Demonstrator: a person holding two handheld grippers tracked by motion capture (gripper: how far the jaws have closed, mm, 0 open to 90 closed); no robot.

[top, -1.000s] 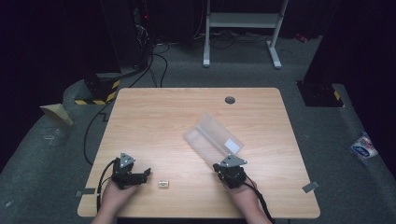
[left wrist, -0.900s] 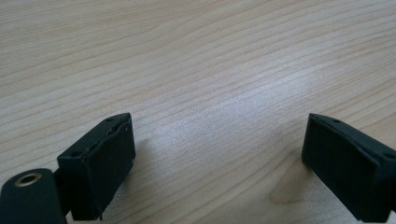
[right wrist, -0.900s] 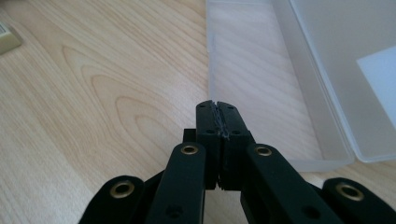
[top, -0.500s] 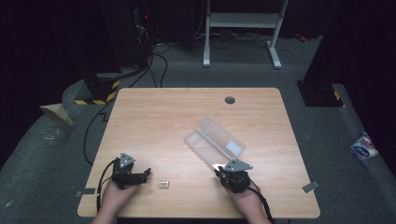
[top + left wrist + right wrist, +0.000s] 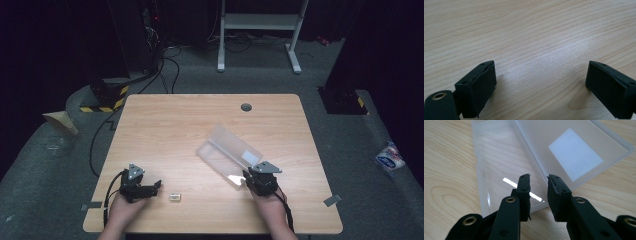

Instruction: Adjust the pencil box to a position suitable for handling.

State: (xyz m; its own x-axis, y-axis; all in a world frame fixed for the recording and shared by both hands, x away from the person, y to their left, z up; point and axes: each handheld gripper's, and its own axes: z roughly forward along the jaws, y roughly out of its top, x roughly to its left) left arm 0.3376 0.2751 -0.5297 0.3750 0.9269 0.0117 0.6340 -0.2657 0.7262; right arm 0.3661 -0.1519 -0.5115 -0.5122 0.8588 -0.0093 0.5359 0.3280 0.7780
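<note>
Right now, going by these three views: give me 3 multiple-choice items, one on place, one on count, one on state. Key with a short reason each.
1. Where does the small eraser-like block lie?
A. inside the clear box
B. on the table between the two grippers, nearer the left one
C. on the floor by the striped block

2. How many white labels show on the clear plastic box?
A. none
B. one
C. three

3. How does the clear plastic box stand?
A. lid shut and latched
B. open, lid swung back, nothing inside
C. open and full of parts

Key:
1 B: in the high view it sits on the table just right of the left gripper.
2 B: the right gripper view shows a single white rectangle on the lid.
3 B: the wood grain shows through the bare tray ahead of the right gripper.
</note>
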